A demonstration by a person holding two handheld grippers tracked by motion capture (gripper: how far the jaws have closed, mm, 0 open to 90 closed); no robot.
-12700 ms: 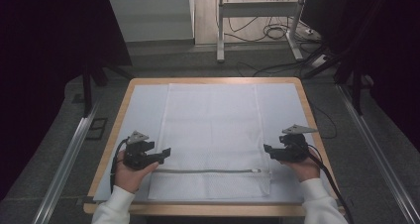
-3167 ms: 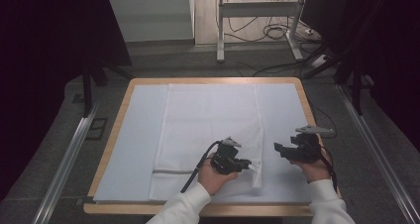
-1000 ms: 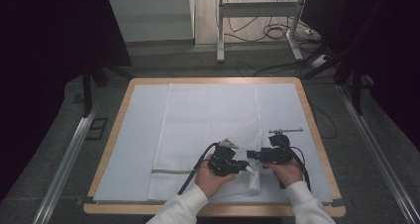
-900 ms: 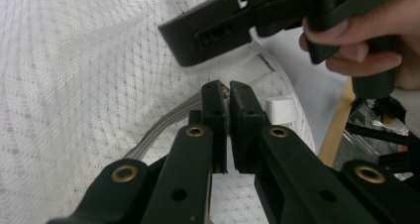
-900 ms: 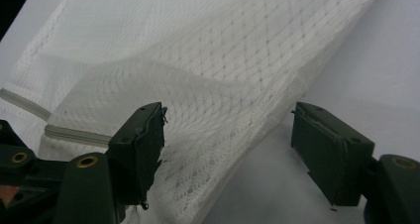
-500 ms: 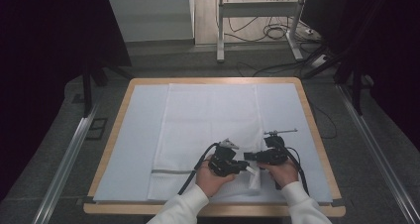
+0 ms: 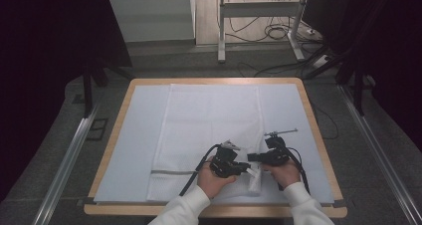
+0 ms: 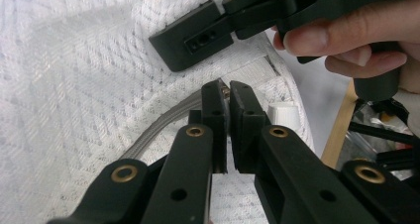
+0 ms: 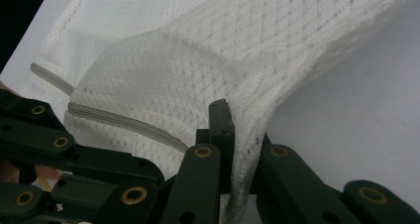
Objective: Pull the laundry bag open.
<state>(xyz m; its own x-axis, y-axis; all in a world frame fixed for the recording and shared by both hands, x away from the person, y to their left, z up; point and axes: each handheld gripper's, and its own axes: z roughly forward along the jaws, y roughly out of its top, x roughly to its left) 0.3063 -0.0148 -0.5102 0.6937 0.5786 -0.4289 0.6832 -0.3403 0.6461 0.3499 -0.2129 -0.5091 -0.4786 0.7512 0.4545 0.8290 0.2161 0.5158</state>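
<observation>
dark room around a wooden desk [image 7: 318, 135] spread with a pale sheet; a white mesh laundry bag [image 7: 211, 125] lies flat on it, its zipper [image 7: 171, 172] along the near edge. the left gripper [image 8: 228, 97] is clenched on the zipper pull, and the right gripper [image 9: 237, 130], whose jaws have just been closing, pinches the mesh beside it. soft, light, floppy netting: likely to bunch, so best held taut close to the slider.
</observation>
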